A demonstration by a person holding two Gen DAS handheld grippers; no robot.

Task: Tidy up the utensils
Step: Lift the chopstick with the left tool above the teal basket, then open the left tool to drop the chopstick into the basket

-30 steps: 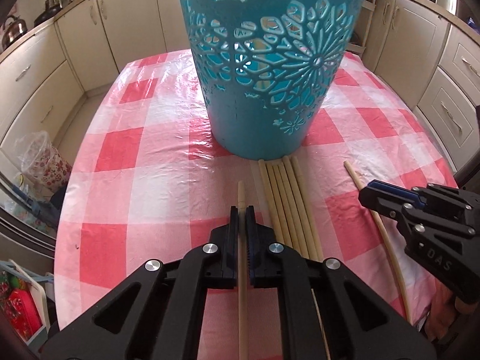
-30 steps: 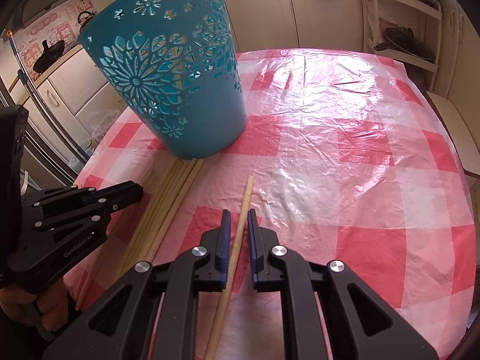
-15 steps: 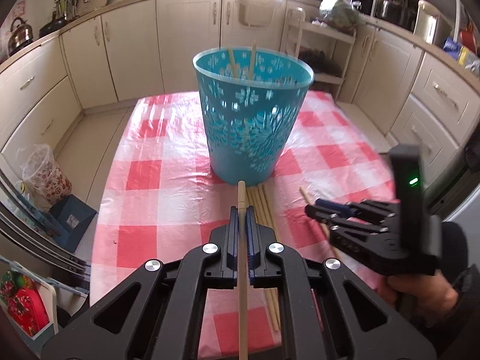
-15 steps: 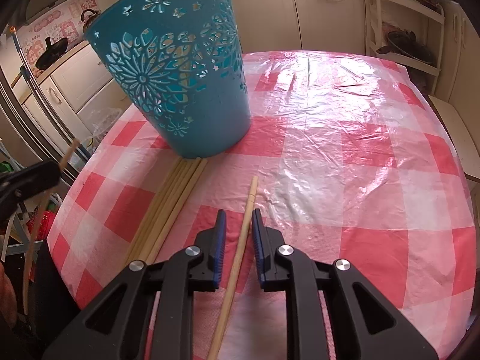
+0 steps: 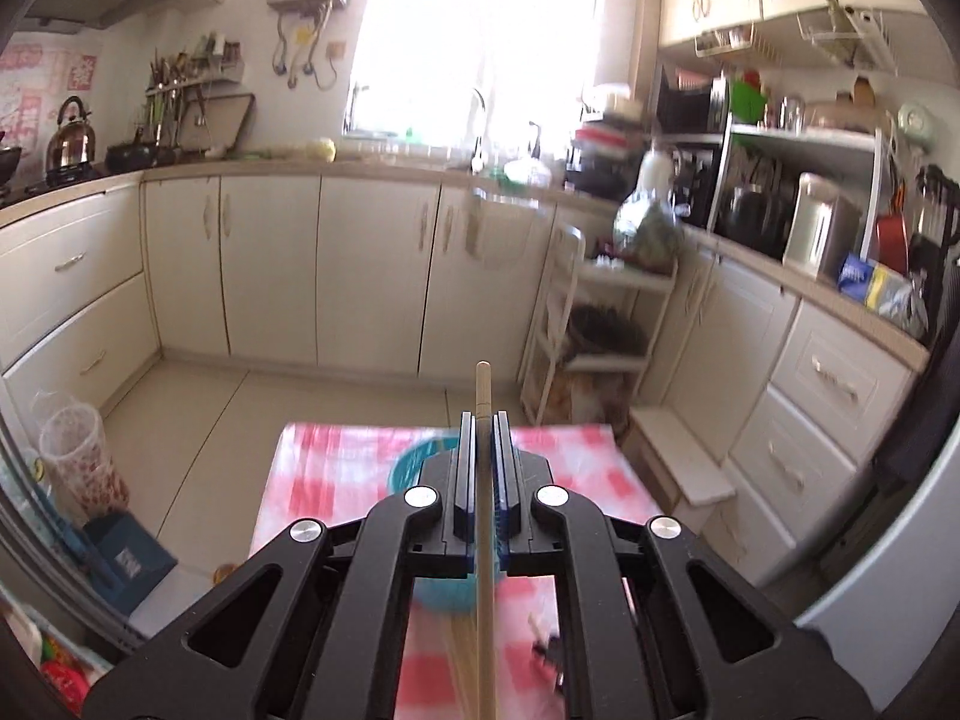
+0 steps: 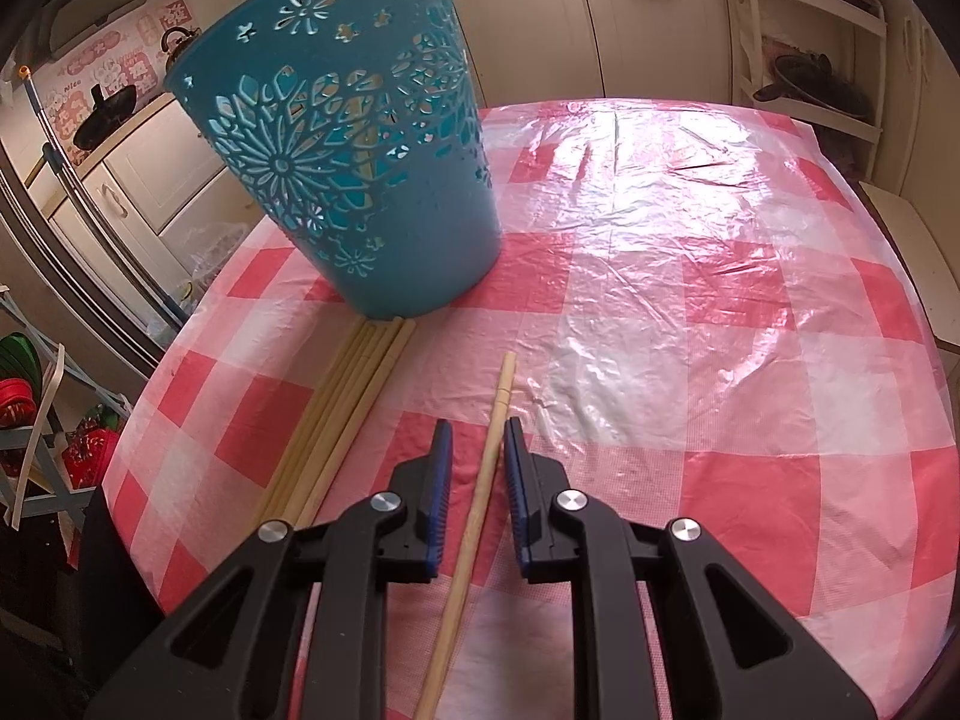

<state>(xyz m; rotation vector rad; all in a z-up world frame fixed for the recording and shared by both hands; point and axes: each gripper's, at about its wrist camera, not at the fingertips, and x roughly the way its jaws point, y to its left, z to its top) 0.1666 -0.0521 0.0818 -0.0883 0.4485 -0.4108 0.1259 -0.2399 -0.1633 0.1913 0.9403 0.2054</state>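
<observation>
**One chopstick lifted, one straddled**

My left gripper (image 5: 482, 420) pinches a chopstick (image 5: 482, 396) tight at frame centre, its tip poking past the pads. My right gripper (image 6: 477, 429) has just been opening; its pads stand apart around a second chopstick (image 6: 489, 450) lying on the checked tablecloth (image 6: 690, 312). A bundle of chopsticks (image 6: 342, 414) lies at lower left, reaching the teal basket (image 6: 360, 168) at upper left.

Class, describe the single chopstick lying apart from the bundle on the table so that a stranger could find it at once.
Start at the teal cut-out basket on the pink checked tablecloth. In front of its base lies a bundle of chopsticks side by side. The one you want is the lone chopstick to their right, touching none of them, lying between the open jaws of the right gripper.
</observation>
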